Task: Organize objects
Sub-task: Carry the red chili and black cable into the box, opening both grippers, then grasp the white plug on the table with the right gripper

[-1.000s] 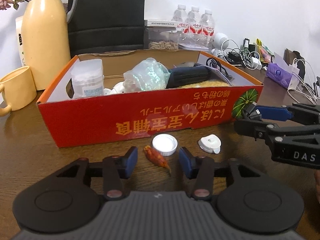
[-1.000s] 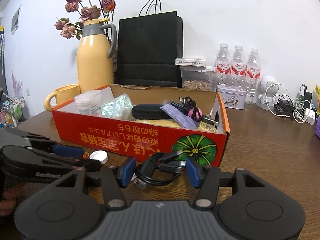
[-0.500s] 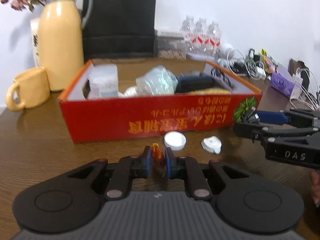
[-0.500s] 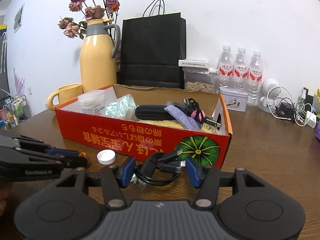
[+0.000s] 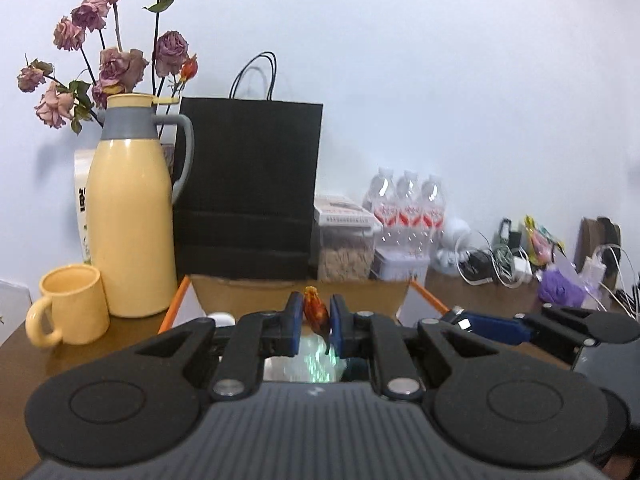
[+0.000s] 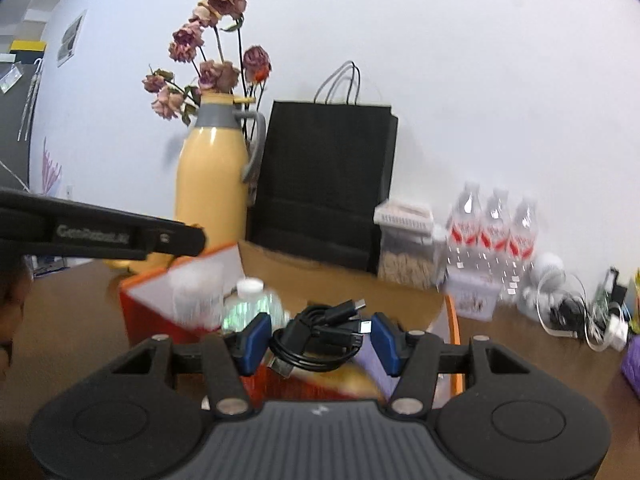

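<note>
left gripper clamped orange-red wrapped candy, lifted off table | right gripper pinched coiled black cable, raised | both over red box; drop-in next

Red-orange wrapper, black cable

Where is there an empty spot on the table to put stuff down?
Bare table shows beside the mug, and between the box and the cables. The box looks full, and the back row of bottles and bag is crowded.
</note>
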